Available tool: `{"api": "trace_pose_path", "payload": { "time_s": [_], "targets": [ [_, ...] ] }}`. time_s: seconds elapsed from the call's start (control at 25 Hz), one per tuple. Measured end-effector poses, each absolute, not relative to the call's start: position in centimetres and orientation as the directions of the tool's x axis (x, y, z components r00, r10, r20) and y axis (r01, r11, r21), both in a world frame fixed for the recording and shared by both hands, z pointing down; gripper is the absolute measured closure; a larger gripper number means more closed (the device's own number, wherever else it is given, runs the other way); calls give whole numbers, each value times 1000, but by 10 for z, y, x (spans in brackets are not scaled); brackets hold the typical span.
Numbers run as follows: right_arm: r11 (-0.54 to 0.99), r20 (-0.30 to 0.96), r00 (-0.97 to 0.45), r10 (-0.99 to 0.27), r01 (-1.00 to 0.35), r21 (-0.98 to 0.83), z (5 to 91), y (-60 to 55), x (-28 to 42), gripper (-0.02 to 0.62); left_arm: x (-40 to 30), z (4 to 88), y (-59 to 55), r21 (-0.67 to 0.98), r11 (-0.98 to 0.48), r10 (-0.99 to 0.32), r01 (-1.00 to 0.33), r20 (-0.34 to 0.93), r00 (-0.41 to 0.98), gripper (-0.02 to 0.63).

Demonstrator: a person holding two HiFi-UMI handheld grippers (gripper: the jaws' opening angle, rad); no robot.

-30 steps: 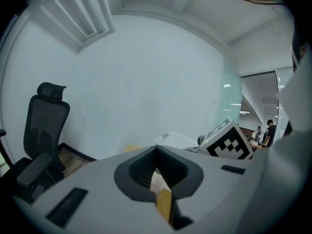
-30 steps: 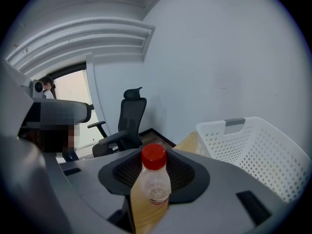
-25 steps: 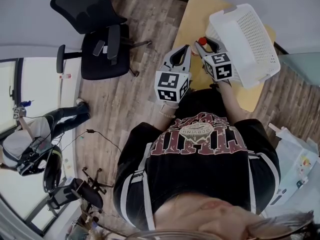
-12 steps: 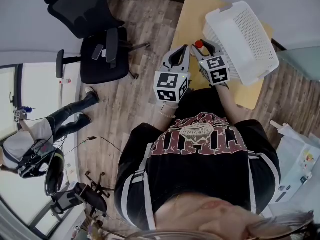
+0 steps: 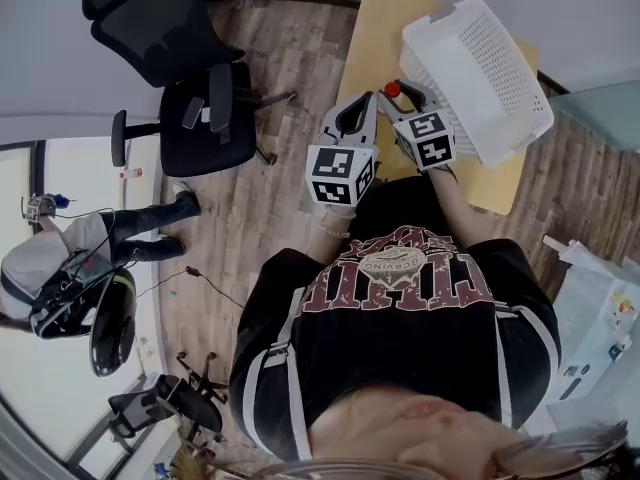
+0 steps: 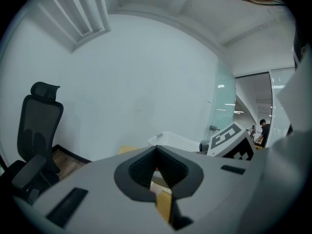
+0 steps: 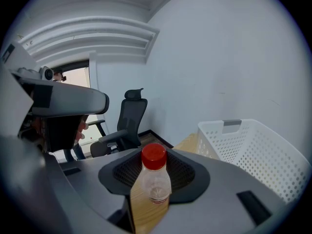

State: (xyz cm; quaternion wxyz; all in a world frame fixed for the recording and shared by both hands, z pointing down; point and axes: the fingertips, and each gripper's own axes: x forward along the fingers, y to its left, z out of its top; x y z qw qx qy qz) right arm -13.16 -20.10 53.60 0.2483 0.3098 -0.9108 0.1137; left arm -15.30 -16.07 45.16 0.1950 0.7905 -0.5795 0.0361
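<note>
My right gripper [image 7: 155, 175] is shut on a small clear bottle with a red cap [image 7: 154, 182], held upright between its dark pads. From the head view the bottle's red cap [image 5: 392, 89] sits at the right gripper [image 5: 399, 94], over the wooden table [image 5: 372, 38] beside a white perforated basket [image 5: 480, 63]. My left gripper [image 5: 368, 101] is held close beside it on the left. In the left gripper view the jaws [image 6: 157, 168] stand nearly together with nothing held; only a sliver of table shows through.
A black office chair [image 5: 170, 53] stands on the wood floor left of the table. Another person [image 5: 60, 263] is at the far left, by a dark round stool [image 5: 110, 323]. The basket [image 7: 253, 147] is to the right of the bottle. A white wall lies ahead.
Both grippers have drifted slightly up and to the left, the right still shut on the bottle. The left gripper view has swung a little to the right. The person at the left has moved.
</note>
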Motion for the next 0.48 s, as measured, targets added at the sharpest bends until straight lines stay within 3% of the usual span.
{"api": "trace_pose_path", "payload": {
  "time_s": [0.48],
  "targets": [
    [781,496,-695,-520,-622,-51,530,-201,-132,434,-153,452,-162,269,-268,-897,-925,281,342,560]
  ]
}}
